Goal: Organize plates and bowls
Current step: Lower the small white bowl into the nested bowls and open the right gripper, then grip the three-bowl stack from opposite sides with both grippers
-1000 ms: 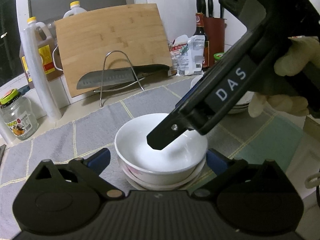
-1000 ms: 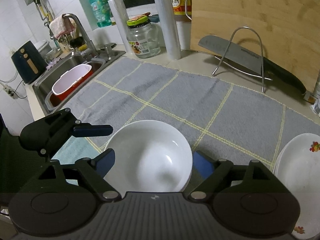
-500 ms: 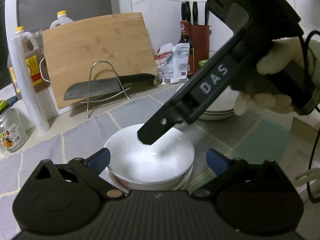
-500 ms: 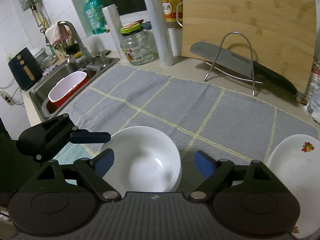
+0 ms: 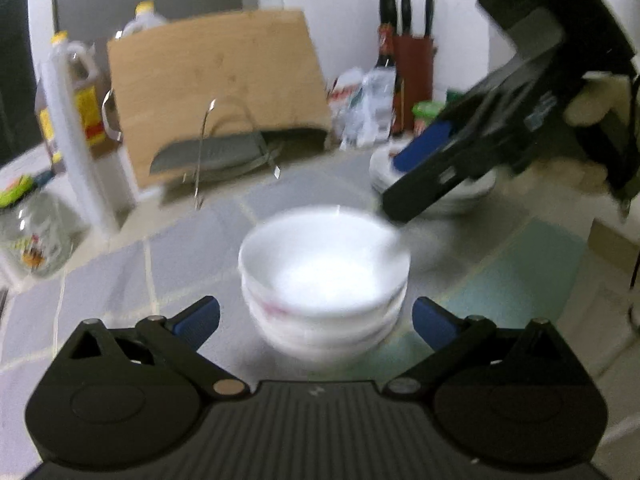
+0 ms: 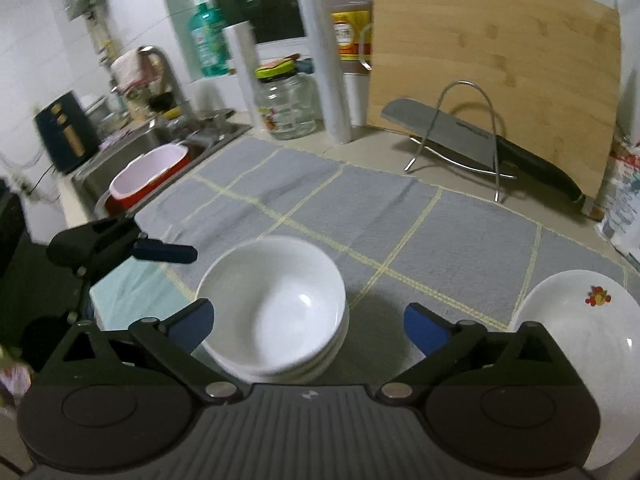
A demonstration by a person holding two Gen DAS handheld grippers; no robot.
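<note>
A stack of white bowls (image 5: pixel 324 280) stands on the grey mat (image 6: pixel 400 220). In the right wrist view the same bowl stack (image 6: pixel 272 304) lies between the blue pads of my right gripper (image 6: pixel 308 324). Its jaws are opening wide and neither pad presses the bowls. My left gripper (image 5: pixel 316 322) is open, its pads on either side of the stack's near side without touching. Its finger shows left of the bowls as the left gripper (image 6: pixel 160 251). A gloved hand holds the right gripper (image 5: pixel 408 176) behind and right of the bowls. A white plate with a fruit print (image 6: pixel 580 320) lies at the right.
A bamboo cutting board (image 6: pixel 500 60) leans at the back with a cleaver on a wire rack (image 6: pixel 472 136). A glass jar (image 6: pixel 288 104), paper rolls and an oil bottle stand behind the mat. The sink with a red tub (image 6: pixel 148 176) is at the left. A plate stack (image 5: pixel 440 194) sits behind the bowls.
The right gripper's jaws widened off the top bowl, which now rests on the stack. Its finger left the bowl and drew back to the right. The left gripper barely moved.
</note>
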